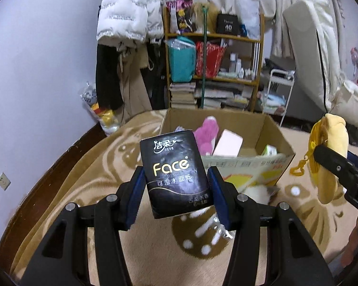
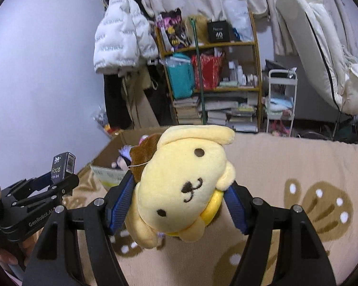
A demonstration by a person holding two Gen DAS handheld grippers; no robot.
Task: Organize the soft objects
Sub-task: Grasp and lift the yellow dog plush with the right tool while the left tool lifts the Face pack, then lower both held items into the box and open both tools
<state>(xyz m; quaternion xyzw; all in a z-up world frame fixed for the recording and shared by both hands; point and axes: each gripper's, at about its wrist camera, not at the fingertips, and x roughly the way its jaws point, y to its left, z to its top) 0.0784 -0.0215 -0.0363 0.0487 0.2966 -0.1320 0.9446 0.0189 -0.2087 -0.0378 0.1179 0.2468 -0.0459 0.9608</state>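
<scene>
In the left wrist view, the left gripper is clamped on a black tissue pack, its blue pads pressing both sides; the pack stands nearly upright, tilted a little left, lifted above the rug just in front of the box. The cardboard box sits open on the rug, and inside lie a pink plush, a pale pink pack and a small green item near the right wall. A white furry thing lies on the rug against the box's near side, partly hidden by the gripper. At the right edge the right gripper shows from the side, holding a yellow plush with a yellow clip strap dangling from it. Behind stands a shelf of bags and books, with a white jacket hanging to its left. In the right wrist view, the right gripper is closed around the yellow plush, a dog-faced toy turned on its side, held above the rug. The box lies ahead on the left, behind the toy. At lower left, the left gripper holds the tissue pack upright.
</scene>
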